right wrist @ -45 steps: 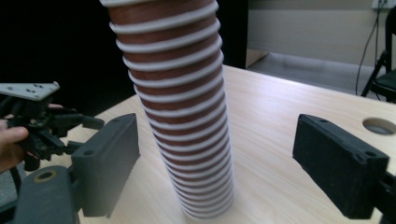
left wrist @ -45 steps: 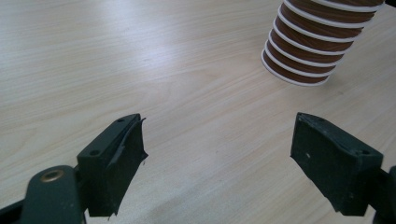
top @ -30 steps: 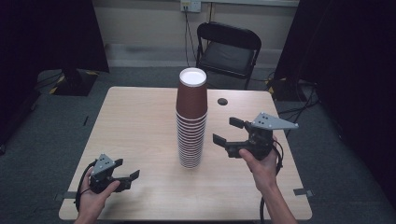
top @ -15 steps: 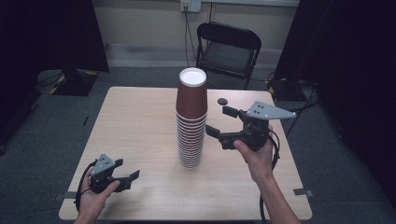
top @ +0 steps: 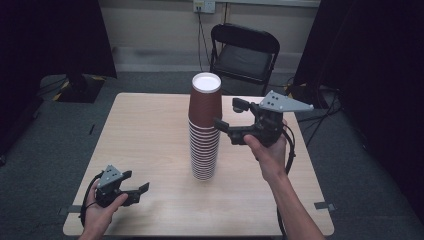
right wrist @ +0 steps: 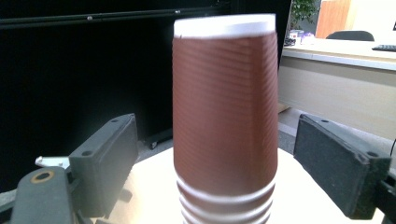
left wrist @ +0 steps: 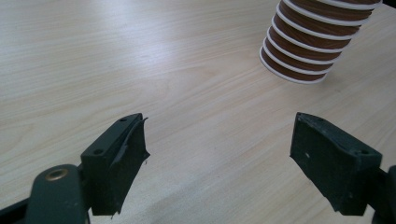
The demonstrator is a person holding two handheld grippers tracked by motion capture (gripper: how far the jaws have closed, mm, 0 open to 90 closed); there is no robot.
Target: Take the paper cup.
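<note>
- High view: a tall stack of brown paper cups point(top: 204, 131) stands upside down near the middle of the tabletop point(top: 150, 135), its white base facing up. My right gripper point(top: 226, 116) is raised just beside the stack's top cup, on the stack's right. Its fingers are spread, with the nearer one's tip close to the cup wall; I cannot tell whether it touches. My left gripper point(top: 138, 182) sits low over the tabletop, well apart from the stack and toward the near-left corner, with its fingers spread and nothing between them. A black folding chair point(top: 243, 50) stands behind the tabletop, beyond the stack.

- Left gripper view: my two black fingers point(left wrist: 116, 158) are spread wide over bare wood. The foot of the stack, white rims ringed one over another, stands ahead and to the right of them, well apart.

- Right gripper view: the top cup point(right wrist: 225, 98) stands upright between my spread fingers point(right wrist: 105, 161), level with them. There is a clear gap on each side of the cup, so neither finger touches it. The rims of the cups below it show at the bottom of the stack's visible part.
</note>
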